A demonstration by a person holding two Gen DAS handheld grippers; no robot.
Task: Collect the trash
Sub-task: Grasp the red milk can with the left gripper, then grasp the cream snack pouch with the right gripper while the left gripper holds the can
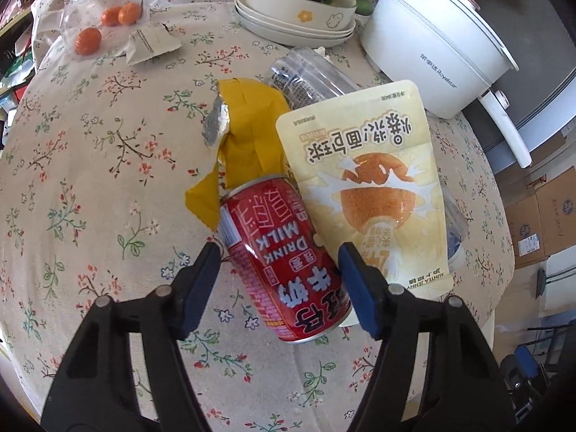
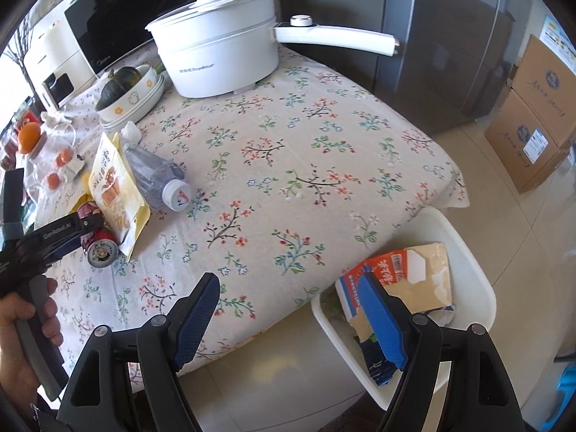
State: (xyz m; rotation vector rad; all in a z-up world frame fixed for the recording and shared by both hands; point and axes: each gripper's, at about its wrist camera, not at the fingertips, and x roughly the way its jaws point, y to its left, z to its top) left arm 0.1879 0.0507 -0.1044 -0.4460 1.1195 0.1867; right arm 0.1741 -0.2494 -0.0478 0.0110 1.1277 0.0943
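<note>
A red milk-drink can (image 1: 284, 270) lies on its side on the flowered tablecloth (image 1: 108, 180). My left gripper (image 1: 277, 252) points down over the can, one blue pad on each side, and a sliver of cloth shows beside the left pad. A pale yellow snack pouch (image 1: 367, 180) leans on the can, with a torn yellow wrapper (image 1: 252, 126) and a clear plastic bottle (image 1: 309, 75) behind it. In the right wrist view the can (image 2: 100, 248) sits under the left gripper (image 2: 81, 234). My right gripper (image 2: 289, 280) is open and empty above the table's edge, beside a white bin (image 2: 478, 280) holding a torn carton (image 2: 406, 273).
A white electric pot (image 2: 219, 57) with a long handle stands at the back. Stacked bowls with a dark squash (image 1: 298, 3), a glass jar with oranges (image 1: 104, 14) and a torn paper packet (image 1: 151, 45) sit behind the trash. Cardboard boxes (image 2: 532, 118) and a grey fridge (image 2: 450, 36) stand beyond the table.
</note>
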